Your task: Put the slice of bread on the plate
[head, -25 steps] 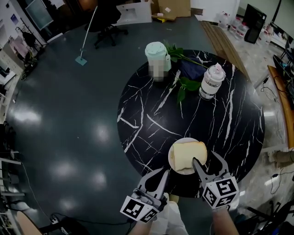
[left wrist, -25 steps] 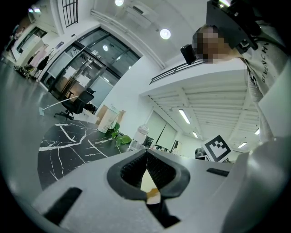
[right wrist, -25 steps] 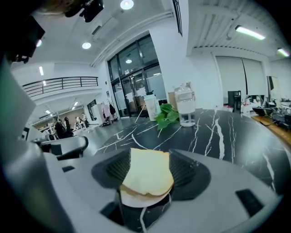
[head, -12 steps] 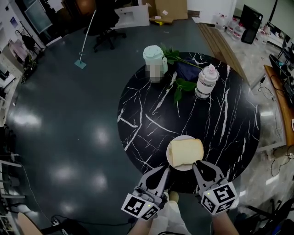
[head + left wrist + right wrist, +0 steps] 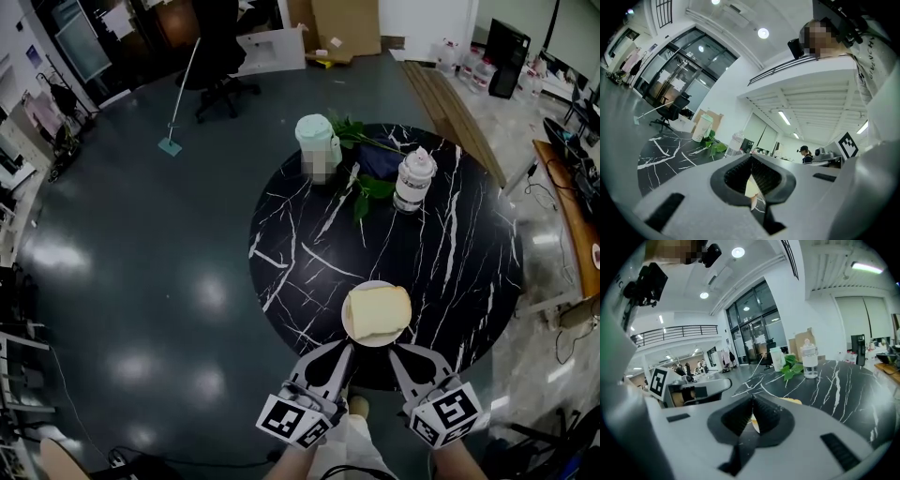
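– At the table [image 5: 309, 262] edge, what changed?
– Right gripper [image 5: 396, 351] drew back, jaws now together, empty; left gripper [image 5: 344, 347] likewise closed. Slice of bread [image 5: 377, 311] lies on the plate [image 5: 362, 339]: task apparently complete.

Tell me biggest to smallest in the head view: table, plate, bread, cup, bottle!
1. table
2. plate
3. bread, nearly covering the plate
4. cup and bottle: look about alike; both sit farther from the camera, so unsure.

head view: high, steeply down on table [image 5: 450, 272] | gripper views: low at table edge, along own jaws | shared: tabletop
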`<action>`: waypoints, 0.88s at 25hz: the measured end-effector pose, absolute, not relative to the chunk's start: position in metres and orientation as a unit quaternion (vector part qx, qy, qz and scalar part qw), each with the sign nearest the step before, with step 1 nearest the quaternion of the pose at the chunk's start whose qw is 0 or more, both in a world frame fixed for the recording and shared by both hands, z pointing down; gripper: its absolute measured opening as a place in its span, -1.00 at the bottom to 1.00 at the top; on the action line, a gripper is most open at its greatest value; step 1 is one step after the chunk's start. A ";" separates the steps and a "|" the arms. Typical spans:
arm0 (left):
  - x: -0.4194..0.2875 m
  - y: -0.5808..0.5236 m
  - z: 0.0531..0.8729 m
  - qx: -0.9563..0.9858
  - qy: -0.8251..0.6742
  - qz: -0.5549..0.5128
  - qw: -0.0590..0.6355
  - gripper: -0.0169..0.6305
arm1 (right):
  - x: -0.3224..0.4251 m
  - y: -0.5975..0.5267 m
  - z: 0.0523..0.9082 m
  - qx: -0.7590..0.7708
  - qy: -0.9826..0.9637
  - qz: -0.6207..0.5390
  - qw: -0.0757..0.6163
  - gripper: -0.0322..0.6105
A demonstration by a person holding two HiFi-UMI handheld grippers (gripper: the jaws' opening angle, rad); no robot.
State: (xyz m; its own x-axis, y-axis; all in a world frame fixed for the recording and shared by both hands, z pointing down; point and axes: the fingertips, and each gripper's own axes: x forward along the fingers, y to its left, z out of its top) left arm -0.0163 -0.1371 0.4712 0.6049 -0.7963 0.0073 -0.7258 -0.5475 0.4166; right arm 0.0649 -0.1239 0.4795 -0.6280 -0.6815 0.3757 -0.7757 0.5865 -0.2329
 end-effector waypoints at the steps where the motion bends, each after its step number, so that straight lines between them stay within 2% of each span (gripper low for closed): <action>1: -0.016 -0.136 0.469 0.875 -0.435 -0.090 0.192 -0.93 | 0.065 -0.122 0.476 0.413 -0.882 0.188 0.124 -0.87; 22: 0.003 -0.127 0.398 0.903 -0.391 -0.097 0.151 -0.93 | 0.065 -0.099 0.391 0.408 -0.897 0.145 0.088 -0.88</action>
State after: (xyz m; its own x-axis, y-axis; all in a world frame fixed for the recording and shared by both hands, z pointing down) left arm 0.0029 -0.1274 0.3978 0.6757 -0.7351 -0.0565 -0.6764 -0.6486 0.3491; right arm 0.0648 -0.0991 0.3907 -0.6518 -0.7065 0.2757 -0.7574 0.6252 -0.1882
